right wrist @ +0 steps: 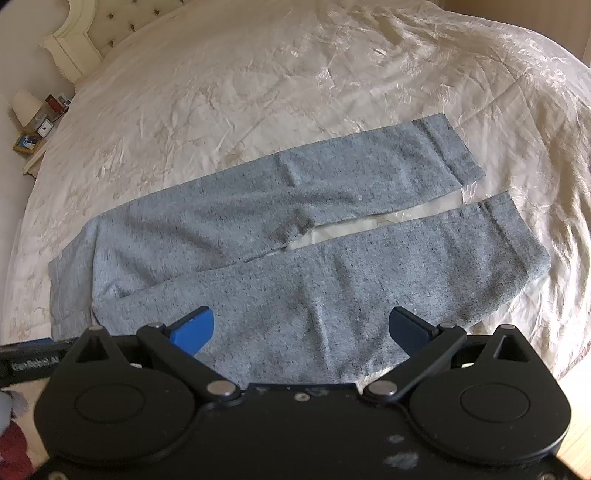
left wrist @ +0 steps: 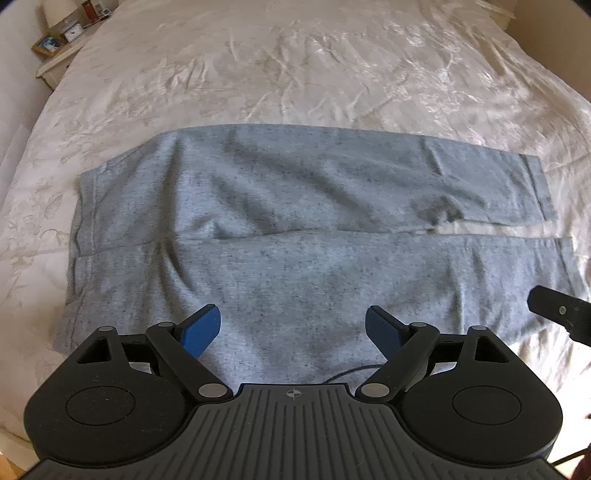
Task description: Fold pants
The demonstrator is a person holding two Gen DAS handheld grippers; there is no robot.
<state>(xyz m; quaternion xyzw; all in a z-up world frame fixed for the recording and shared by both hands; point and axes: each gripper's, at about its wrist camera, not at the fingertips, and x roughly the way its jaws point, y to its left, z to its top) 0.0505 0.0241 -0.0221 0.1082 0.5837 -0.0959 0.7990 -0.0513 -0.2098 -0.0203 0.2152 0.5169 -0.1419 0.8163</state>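
Bed: a wide bed [left wrist: 295, 66] under a creased, shiny cream cover fills both views.
Headboard: a cream tufted headboard [right wrist: 77, 40] shows at the far left corner in the right wrist view.
Nightstand: a pale nightstand [left wrist: 55, 62] beside the bed carries a lamp [right wrist: 26, 107], a small clock [left wrist: 72, 33] and a framed picture [left wrist: 48, 44].
Pants: grey pants [left wrist: 295, 221] lie flat across the cover, waistband to the left, legs running right and parting near the cuffs so a strip of cover shows between them.
Left hand-held gripper: the left hand-held gripper [left wrist: 293, 328] hangs over the near leg close to the waist end, jaws wide, nothing between the blue pads [left wrist: 203, 328].
Right hand-held gripper: the right hand-held gripper [right wrist: 301, 330] hangs over the near leg further toward the cuffs, jaws wide, nothing gripped.
Gap: neither visibly touches the cloth.
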